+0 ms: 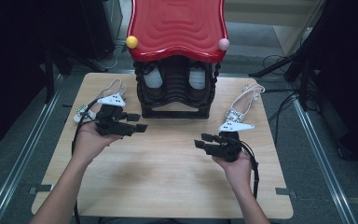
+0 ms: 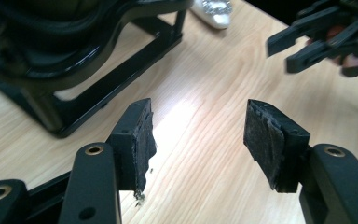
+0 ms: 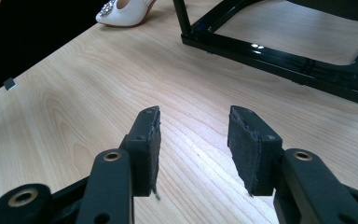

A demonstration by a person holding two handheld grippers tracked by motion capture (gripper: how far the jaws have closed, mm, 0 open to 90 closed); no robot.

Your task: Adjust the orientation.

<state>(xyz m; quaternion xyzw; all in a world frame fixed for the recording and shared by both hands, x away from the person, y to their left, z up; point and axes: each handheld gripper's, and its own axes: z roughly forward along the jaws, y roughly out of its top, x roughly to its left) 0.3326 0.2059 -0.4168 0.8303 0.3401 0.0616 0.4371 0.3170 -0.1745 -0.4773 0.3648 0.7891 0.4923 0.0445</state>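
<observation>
A white high-heeled shoe (image 1: pixel 87 106) lies at the table's left, and its pair (image 1: pixel 240 107) at the right. Between them stands a black rack (image 1: pixel 176 93) with a red wavy top (image 1: pixel 177 28); two white shapes sit inside it. My left gripper (image 1: pixel 139 122) hovers open in front of the left shoe, pointing right, with nothing between its pads (image 2: pixel 198 126). Opposite it, my right gripper (image 1: pixel 201 140) points left, open and empty (image 3: pixel 193 135). The left gripper view shows the right shoe's jewelled toe (image 2: pixel 212 11), and the right gripper view shows the left shoe (image 3: pixel 123 11).
The wooden table (image 1: pixel 168 186) has rounded corners and metal rails along both sides. A yellow ball (image 1: pixel 131 42) and a pink ball (image 1: pixel 223 44) sit on the red top's front corners. The rack's black base bars (image 3: pixel 279 51) rest on the table near both grippers.
</observation>
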